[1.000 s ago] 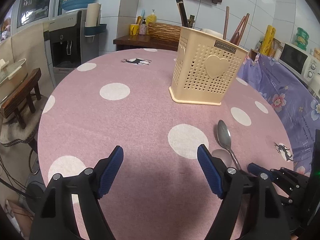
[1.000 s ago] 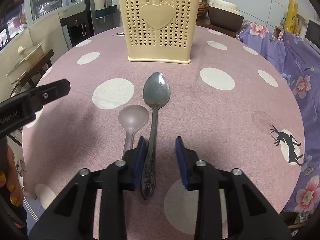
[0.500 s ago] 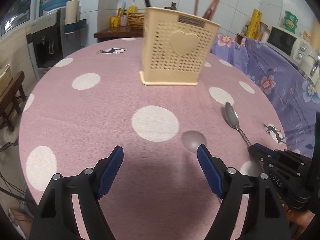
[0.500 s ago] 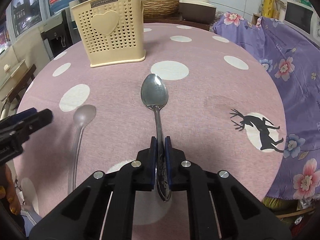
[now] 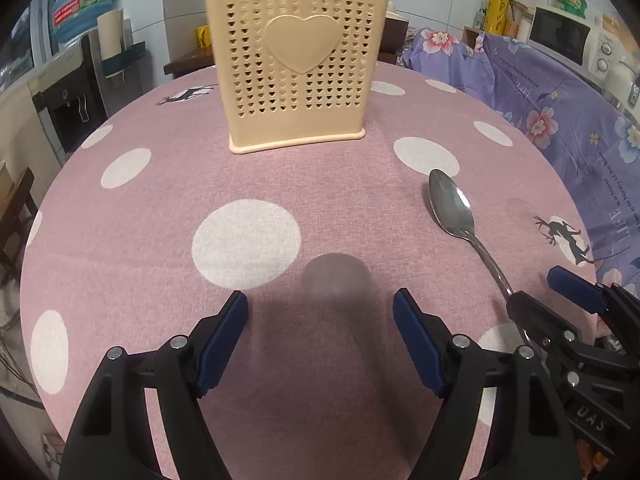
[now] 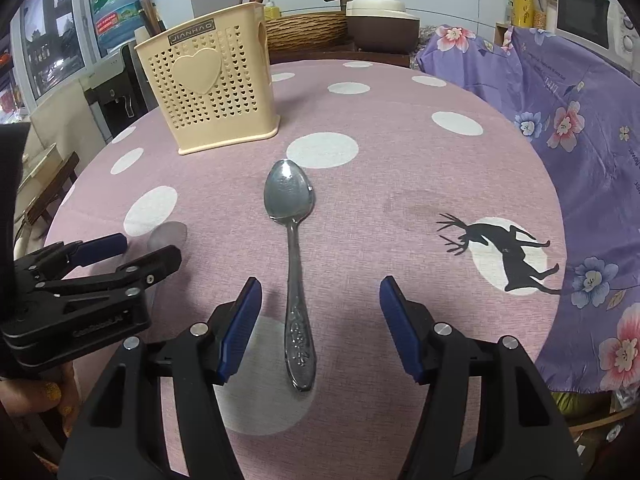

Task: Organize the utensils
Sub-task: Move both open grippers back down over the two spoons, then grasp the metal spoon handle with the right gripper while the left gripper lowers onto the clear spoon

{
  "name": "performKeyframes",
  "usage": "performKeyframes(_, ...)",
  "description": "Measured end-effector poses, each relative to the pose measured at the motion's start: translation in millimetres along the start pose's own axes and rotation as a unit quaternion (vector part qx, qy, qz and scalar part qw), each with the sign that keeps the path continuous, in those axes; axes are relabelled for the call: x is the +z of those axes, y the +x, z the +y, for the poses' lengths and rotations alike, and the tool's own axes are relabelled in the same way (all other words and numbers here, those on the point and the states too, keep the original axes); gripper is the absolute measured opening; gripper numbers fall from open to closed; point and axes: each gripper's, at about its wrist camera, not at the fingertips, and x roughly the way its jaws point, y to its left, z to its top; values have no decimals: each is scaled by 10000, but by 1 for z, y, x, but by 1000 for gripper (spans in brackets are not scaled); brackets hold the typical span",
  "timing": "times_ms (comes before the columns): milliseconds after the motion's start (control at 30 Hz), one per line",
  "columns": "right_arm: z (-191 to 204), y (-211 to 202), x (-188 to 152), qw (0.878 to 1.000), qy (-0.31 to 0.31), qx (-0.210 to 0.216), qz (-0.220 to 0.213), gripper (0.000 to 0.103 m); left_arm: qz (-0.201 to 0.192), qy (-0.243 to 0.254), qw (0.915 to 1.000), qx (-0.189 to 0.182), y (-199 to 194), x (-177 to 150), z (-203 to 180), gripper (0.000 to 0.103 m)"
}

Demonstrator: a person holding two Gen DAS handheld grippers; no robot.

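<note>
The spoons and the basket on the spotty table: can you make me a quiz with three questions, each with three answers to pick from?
1. Where does the metal spoon lie?
A. on the tablecloth
B. inside the basket
C. on the floor

2. What colour is the basket?
A. blue
B. cream yellow
C. green

3. How are the right gripper jaws?
A. shut on the spoon
B. hidden
C. open around the handle

Answers: 1 A, the spoon rests flat on the pink cloth. 2 B, its heart-holed wall is cream yellow. 3 C, the jaws have just been opening and both pads stand clear of the handle.
</note>
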Motion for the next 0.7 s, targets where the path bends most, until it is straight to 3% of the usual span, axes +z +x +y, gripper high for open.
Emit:
performKeyframes(333,-2,-1,3,10000,-21,31,-28,62,45,181,9997,139,10,15,-8,38)
performKeyframes(700,1,4,14,9998,-35,188,74,62,-37,-139,9997,-188,4,22,9,36)
